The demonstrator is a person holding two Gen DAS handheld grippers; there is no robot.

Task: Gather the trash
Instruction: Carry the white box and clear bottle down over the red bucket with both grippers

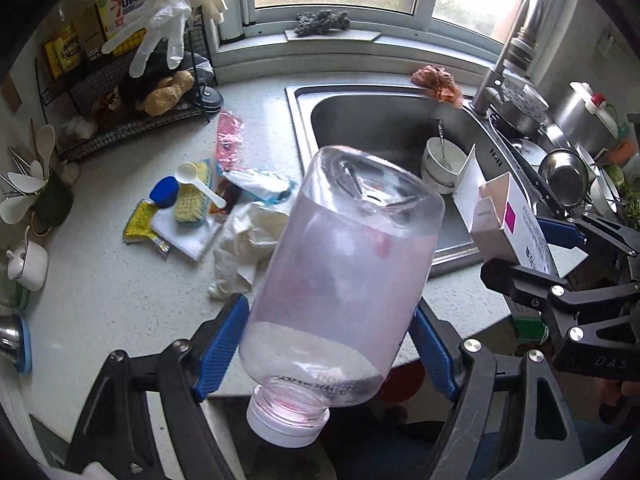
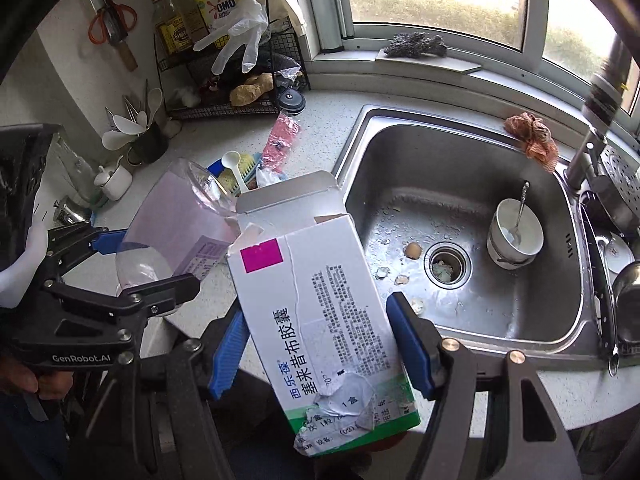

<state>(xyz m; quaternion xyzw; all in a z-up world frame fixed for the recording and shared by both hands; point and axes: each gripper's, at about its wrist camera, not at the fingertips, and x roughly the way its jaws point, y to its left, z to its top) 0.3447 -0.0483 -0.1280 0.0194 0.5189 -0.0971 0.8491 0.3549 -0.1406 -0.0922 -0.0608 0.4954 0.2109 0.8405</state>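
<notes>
Inspection of the left wrist view found the left gripper (image 1: 328, 344) with its blue fingers (image 1: 222, 344) pinching a clear plastic bottle (image 1: 344, 272) at either side of its lower body. The bottle filled the centre of the frame, tilted, with its white cap (image 1: 286, 424) toward the bottom edge and its base toward the sink (image 1: 376, 120). It was held clear above the pale speckled surface (image 1: 108, 296).

At the right edge of that frame the right gripper (image 1: 532, 248) held a white medicine box (image 1: 508, 220) with a magenta square, its flap open.

The right wrist view confirmed this: the right gripper (image 2: 320, 350) had its blue fingers (image 2: 408, 344) pressed on both long sides of the box (image 2: 320, 312), which stood tilted in the centre of the frame, its lower end torn. The bottle (image 2: 180, 216) and left gripper (image 2: 132, 264) appeared at centre left, just beside the box.

Remaining on the surface in the left centre of the left wrist view were crumpled white tissue (image 1: 244, 240), a pink wrapper (image 1: 228, 140), a scrubbing brush (image 1: 192, 196) with a white scoop (image 1: 200, 182) lying across it, a blue lid (image 1: 164, 192) and a yellow sponge (image 1: 140, 226). A wire rack (image 1: 132, 120) stood in the upper left with a glove (image 1: 160, 24) hanging over it.

The sink held stacked bowls (image 2: 514, 236) with a spoon (image 2: 520, 208), and food scraps near the drain (image 2: 446, 266). An orange cloth (image 2: 532, 140) lay on the sink's far rim.
</notes>
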